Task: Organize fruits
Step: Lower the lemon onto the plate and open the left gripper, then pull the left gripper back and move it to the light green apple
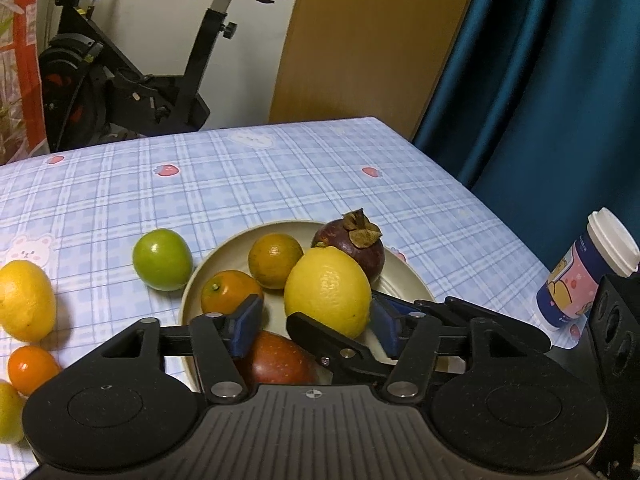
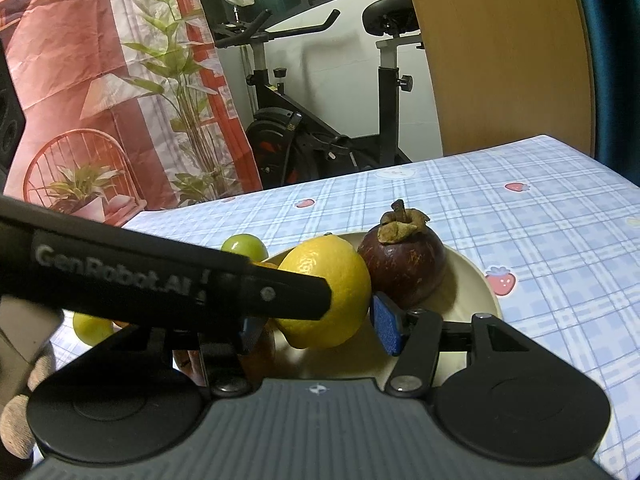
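A yellow lemon [image 1: 328, 288] [image 2: 324, 280] sits over the beige plate [image 1: 404, 284] between both pairs of jaws. My right gripper [image 2: 320, 330] is shut on it, its blue pad against the lemon's right side. The left gripper [image 1: 316, 324] is open, its left pad apart from the lemon. On the plate lie a mangosteen [image 1: 352, 248] [image 2: 404, 268], two oranges [image 1: 275, 260] and a red apple [image 1: 276, 356]. The left gripper's black finger crosses the right wrist view and hides the right gripper's left pad.
On the checked tablecloth left of the plate lie a green fruit [image 1: 162, 260], a second lemon [image 1: 24, 306] and a small orange [image 1: 30, 368]. A lidded paper cup [image 1: 584, 272] stands at the right table edge. An exercise bike [image 2: 320, 140] stands beyond the table.
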The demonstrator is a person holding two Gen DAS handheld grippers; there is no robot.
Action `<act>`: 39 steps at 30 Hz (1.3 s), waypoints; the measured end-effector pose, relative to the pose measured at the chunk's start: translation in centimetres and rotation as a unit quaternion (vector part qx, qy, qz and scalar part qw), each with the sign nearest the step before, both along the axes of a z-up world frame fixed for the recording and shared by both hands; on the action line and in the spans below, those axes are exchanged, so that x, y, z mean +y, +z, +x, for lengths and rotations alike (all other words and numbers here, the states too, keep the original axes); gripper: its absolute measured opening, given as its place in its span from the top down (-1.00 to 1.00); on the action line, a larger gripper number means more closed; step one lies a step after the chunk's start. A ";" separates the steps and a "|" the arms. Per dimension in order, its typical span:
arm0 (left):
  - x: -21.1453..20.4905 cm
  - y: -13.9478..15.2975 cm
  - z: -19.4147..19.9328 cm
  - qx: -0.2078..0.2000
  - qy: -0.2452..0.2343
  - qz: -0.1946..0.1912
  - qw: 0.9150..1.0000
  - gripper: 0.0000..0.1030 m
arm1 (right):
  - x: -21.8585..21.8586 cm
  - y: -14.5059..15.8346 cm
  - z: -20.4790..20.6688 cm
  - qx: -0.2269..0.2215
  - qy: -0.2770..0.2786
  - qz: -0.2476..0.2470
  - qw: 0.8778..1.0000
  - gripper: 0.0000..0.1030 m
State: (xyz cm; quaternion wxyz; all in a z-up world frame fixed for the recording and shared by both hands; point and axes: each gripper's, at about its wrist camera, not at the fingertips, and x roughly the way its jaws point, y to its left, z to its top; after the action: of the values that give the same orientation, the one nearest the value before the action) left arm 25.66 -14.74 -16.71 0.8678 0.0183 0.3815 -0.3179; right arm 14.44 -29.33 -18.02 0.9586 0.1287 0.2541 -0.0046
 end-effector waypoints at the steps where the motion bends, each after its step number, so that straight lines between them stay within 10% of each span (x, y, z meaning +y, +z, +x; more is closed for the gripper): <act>1: 0.1 0.0 0.0 0.000 0.002 -0.002 1.000 -0.25 | 0.0 0.0 0.0 0.001 -0.001 -0.001 1.000 -0.14; 39: 14.8 5.1 -2.0 -0.063 0.113 -0.046 0.991 -0.25 | 5.7 3.6 -1.1 -0.039 0.048 -0.033 0.998 -0.15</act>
State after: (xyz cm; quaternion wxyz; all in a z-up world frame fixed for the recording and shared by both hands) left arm 23.68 0.03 -11.59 0.9204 -0.0445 0.3104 -0.2335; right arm 13.34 -23.61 -14.38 0.9705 0.0849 0.2223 0.0380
